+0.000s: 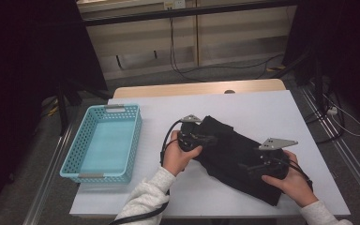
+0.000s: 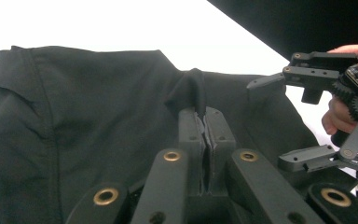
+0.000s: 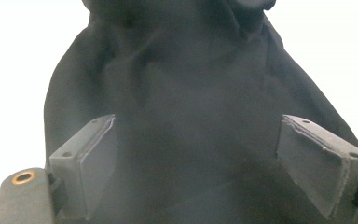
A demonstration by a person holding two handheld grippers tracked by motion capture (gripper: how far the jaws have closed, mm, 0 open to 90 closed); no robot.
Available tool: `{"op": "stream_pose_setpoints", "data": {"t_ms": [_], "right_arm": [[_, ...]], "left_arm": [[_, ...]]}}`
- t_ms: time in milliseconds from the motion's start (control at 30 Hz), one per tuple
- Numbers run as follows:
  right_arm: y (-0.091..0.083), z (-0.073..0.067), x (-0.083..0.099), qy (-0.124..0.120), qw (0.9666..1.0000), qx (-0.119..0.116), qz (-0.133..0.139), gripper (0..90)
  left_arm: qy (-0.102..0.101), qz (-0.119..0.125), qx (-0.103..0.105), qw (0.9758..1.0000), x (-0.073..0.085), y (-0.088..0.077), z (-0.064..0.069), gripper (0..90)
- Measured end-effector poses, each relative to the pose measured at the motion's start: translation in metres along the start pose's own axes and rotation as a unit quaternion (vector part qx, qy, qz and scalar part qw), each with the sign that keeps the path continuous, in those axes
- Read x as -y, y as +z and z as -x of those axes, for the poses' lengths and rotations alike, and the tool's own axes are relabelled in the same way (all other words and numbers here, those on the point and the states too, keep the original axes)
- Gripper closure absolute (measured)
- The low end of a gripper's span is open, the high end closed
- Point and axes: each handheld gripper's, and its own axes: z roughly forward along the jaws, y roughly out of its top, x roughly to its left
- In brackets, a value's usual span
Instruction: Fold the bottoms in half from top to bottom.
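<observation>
White table (image 1: 243,105) carries two items. Black cloth (image 1: 234,154) lies flat between both grippers; turquoise basket (image 1: 104,143) sits beyond the left gripper (image 1: 205,139).

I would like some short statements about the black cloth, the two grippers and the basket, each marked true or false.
1. The left gripper is shut on a pinched fold of the black cloth garment. True.
2. The right gripper is shut tight. False: its jaws stand wide open, with the garment lying between them.
3. The light blue perforated plastic basket holds the garment. False: the garment lies on the white table, beside the basket.
4. The basket stands to the left of the garment in the high view. True.
</observation>
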Motion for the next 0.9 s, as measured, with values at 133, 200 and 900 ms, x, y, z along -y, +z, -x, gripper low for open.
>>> {"op": "stream_pose_setpoints", "data": {"t_ms": [133, 200, 900], "right_arm": [[0.000, 0.001, 0.000, 0.002, 1.0000, 0.000, 0.001, 13.0], [-0.001, 0.001, 0.000, 0.001, 1.0000, 0.000, 0.001, 13.0], [0.001, 0.003, -0.003, 0.002, 1.0000, 0.001, 0.006, 13.0]], "left_arm": [[0.007, -0.006, 0.000, 1.0000, 0.000, 0.004, 0.005, 87.5], [0.011, -0.010, 0.001, 0.9999, 0.001, 0.006, 0.008, 87.5], [0.018, 0.001, 0.017, 0.9997, -0.002, 0.001, 0.018, 55.7]]}}
